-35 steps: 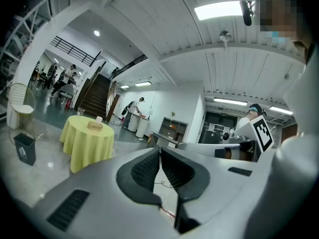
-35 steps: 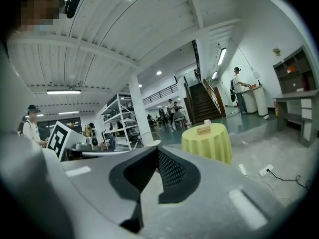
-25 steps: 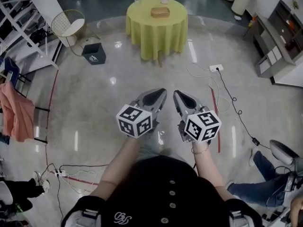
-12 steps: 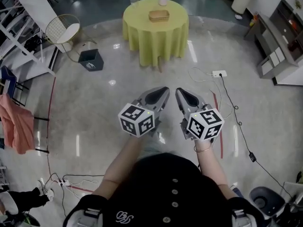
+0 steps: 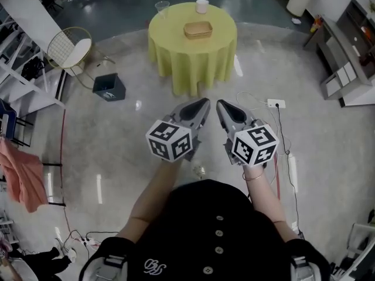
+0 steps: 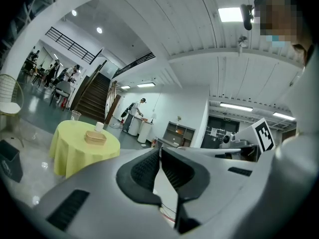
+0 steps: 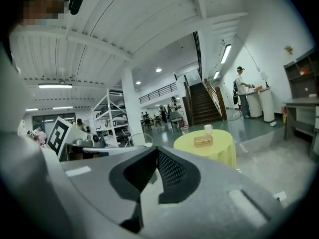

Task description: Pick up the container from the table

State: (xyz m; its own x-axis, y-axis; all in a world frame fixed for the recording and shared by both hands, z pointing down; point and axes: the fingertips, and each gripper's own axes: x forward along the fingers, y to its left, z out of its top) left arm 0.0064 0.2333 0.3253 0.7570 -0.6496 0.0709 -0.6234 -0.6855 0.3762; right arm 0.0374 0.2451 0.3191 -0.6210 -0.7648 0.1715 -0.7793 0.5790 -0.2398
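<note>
Glossy floor (image 5: 111, 139), table (image 5: 193, 69) upper centre bearing container (image 5: 198, 29), well apart from left gripper (image 5: 204, 103) and right gripper (image 5: 220, 105), both closed, empty; approach step, probably; next: nearing table, opening jaws

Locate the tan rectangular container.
Head view, top centre: the tan rectangular container sits on the round yellow-clothed table, white cup and clear glass behind it.

Yellow-green tablecloth (image 5: 192, 57), tan container (image 5: 198, 29), seemingly white cup (image 5: 202, 6), black bin (image 5: 108, 87)
</note>
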